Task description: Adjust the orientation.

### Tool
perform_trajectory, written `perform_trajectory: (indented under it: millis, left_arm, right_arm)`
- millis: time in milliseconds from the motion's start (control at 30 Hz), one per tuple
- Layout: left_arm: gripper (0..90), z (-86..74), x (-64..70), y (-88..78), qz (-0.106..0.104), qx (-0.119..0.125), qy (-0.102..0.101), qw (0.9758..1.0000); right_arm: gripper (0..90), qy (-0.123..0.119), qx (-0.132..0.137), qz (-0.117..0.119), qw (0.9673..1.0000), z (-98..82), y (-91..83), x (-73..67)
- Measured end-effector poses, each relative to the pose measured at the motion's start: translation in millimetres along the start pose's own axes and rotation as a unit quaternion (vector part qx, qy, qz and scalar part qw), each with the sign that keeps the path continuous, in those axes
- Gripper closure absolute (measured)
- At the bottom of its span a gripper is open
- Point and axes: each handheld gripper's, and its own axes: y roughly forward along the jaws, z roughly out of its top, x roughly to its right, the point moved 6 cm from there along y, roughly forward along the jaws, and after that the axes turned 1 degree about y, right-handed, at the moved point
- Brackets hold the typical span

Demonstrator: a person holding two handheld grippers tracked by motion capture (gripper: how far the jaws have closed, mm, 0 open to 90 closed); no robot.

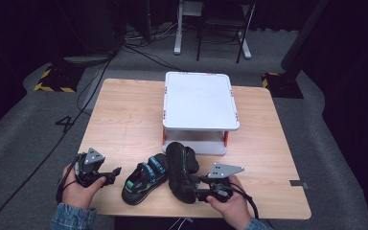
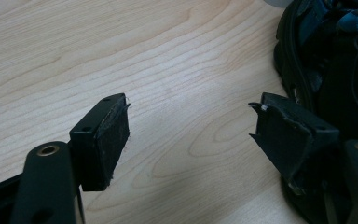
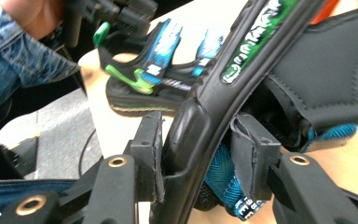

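Two black sandals with blue and green straps lie near the table's front edge. One sandal (image 1: 146, 178) rests flat on its sole. The other sandal (image 1: 179, 172) is tipped up on its side, and my right gripper (image 1: 194, 189) is shut on it. In the right gripper view my right gripper (image 3: 198, 154) has one pad on the underside of the sole (image 3: 223, 93) and the other inside against a blue strap. My left gripper (image 1: 115, 172) hovers open just left of the flat sandal. In the left gripper view my left gripper (image 2: 191, 130) has bare wood between its jaws and the flat sandal (image 2: 326, 56) at the right.
A white two-level stand (image 1: 199, 103) with orange posts sits on the wooden table (image 1: 124, 120) just behind the sandals. Bare wood lies to the left and right of it. Cables and chair legs are on the floor beyond the table.
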Motion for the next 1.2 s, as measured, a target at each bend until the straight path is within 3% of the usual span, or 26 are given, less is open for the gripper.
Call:
perform_trajectory:
  millis: [133, 167, 300, 400, 500, 600, 633, 700, 733, 767, 800, 900, 967, 1000, 1033, 1067, 1100, 1200]
  left_arm:
    - [26.3, 0.1, 0.5, 0.1, 0.000, 0.000, 0.000, 1.0000]
    - [26.3, 0.3, 0.2, -0.2, -0.001, -0.001, 0.003, 1.0000]
    - [26.2, -0.3, 0.1, 1.4, -0.002, -0.005, 0.005, 1.0000]
    - [26.0, 0.3, 1.4, 2.8, -0.003, -0.004, 0.004, 1.0000]
    - [25.8, 1.4, 2.1, 3.2, -0.005, -0.004, 0.007, 1.0000]
    - [25.8, 1.3, 1.7, 3.9, -0.005, -0.001, 0.004, 1.0000]
    - [25.8, 1.2, 1.4, 4.2, -0.005, -0.002, 0.002, 1.0000]
    - [25.8, 1.1, 1.2, 4.4, -0.005, -0.003, 0.005, 1.0000]
    - [25.8, 1.1, 1.4, 4.4, -0.006, -0.005, 0.006, 1.0000]
    - [25.8, 1.0, 2.2, 5.0, -0.008, -0.006, 0.005, 0.9999]
    - [25.8, 1.0, 2.2, 5.0, -0.008, -0.006, 0.005, 0.9999]
    - [25.8, 1.0, 2.5, 5.3, -0.008, -0.006, 0.005, 0.9999]
    - [25.8, 1.0, 2.6, 5.1, -0.008, -0.005, 0.005, 0.9999]
    - [25.8, 1.0, 2.6, 5.1, -0.008, -0.005, 0.005, 0.9999]
    - [25.7, 0.9, 2.5, 5.0, -0.008, -0.006, 0.005, 0.9999]
    - [25.7, 0.9, 2.5, 5.0, -0.008, -0.006, 0.005, 0.9999]
    - [25.7, 0.7, 2.0, 5.3, -0.008, -0.007, 0.008, 0.9999]
    - [25.7, 0.4, 2.0, 5.5, -0.008, -0.008, 0.007, 0.9999]
  right_arm:
    - [58.9, 0.002, 0.000, -0.026, 0.9997, 3.3, -19.6, 13.6]
    - [65.1, -0.007, 0.014, -0.054, 0.9984, 3.6, -35.8, 24.5]
    - [69.1, 0.017, 0.009, -0.063, 0.9978, -2.0, -57.8, 41.0]
    - [69.4, 0.013, 0.004, -0.064, 0.9979, -5.5, -58.8, 41.9]
    - [69.7, -0.015, -0.018, -0.071, 0.9972, -8.2, -52.8, 36.0]
    - [69.6, -0.032, -0.017, -0.075, 0.9966, -7.7, -49.9, 29.5]
    - [69.2, -0.055, -0.021, -0.076, 0.9954, -6.9, -47.6, 22.6]
    - [68.9, -0.063, -0.022, -0.074, 0.9950, -6.5, -46.4, 19.0]
    - [68.2, -0.073, -0.025, -0.072, 0.9945, -6.4, -45.3, 15.6]
    - [66.4, -0.081, -0.026, -0.047, 0.9953, -6.4, -42.0, 6.6]
    - [66.4, -0.081, -0.026, -0.047, 0.9953, -6.4, -42.0, 6.6]
    - [63.2, -0.080, -0.032, 0.010, 0.9962, -10.4, -30.9, -12.3]
    - [63.0, -0.100, -0.054, 0.031, 0.9930, -17.3, -18.2, -27.4]
    - [63.0, -0.100, -0.054, 0.031, 0.9930, -17.3, -18.2, -27.4]
    - [63.7, -0.099, -0.065, 0.053, 0.9916, -22.0, -12.2, -34.3]
    - [63.7, -0.099, -0.065, 0.053, 0.9916, -22.0, -12.2, -34.3]
    - [61.9, -0.086, -0.077, 0.079, 0.9902, -26.5, -7.6, -40.2]
    - [55.1, -0.090, -0.076, 0.092, 0.9888, -28.0, -3.0, -46.4]
